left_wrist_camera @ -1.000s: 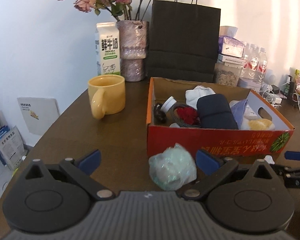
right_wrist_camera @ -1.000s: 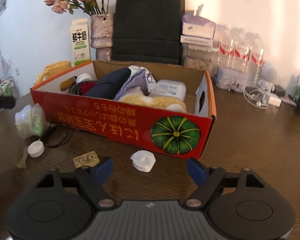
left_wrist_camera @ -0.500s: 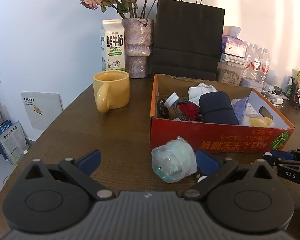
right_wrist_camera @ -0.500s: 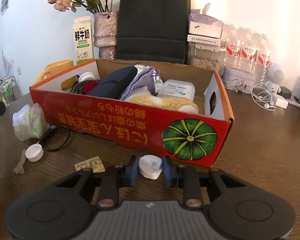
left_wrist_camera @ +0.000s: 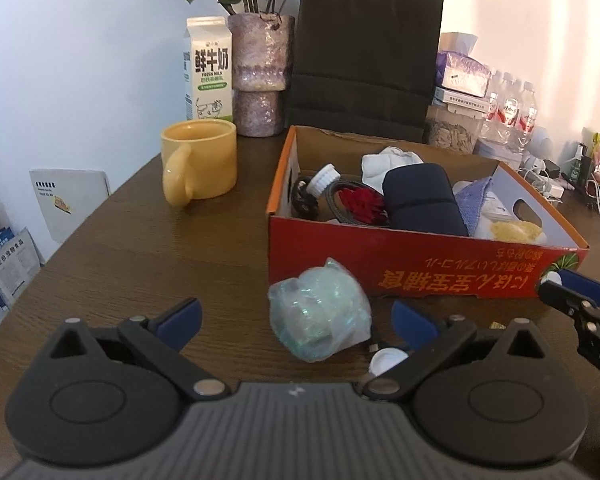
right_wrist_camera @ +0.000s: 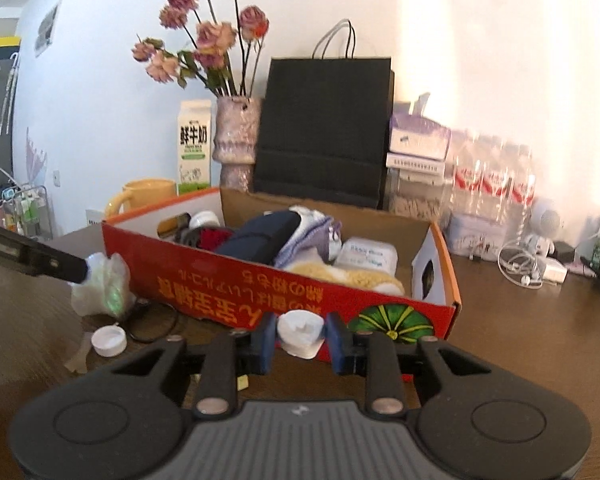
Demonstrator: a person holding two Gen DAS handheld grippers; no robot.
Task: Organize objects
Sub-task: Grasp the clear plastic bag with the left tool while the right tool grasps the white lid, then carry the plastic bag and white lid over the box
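Cardboard box [left_wrist_camera: 416, 266] with navy pouch [left_wrist_camera: 420, 200] inside

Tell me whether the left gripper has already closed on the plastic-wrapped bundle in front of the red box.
No. The left gripper stands wide open, its blue pads on either side of the plastic-wrapped bundle, which lies on the table unclamped.

Left gripper [left_wrist_camera: 294, 314] is open w/ blue fingers [left_wrist_camera: 179, 314] wide, a crinkly plastic bag [left_wrist_camera: 319, 314] between them on the worktop [left_wrist_camera: 140, 248], just by the red box [left_wrist_camera: 412, 264].
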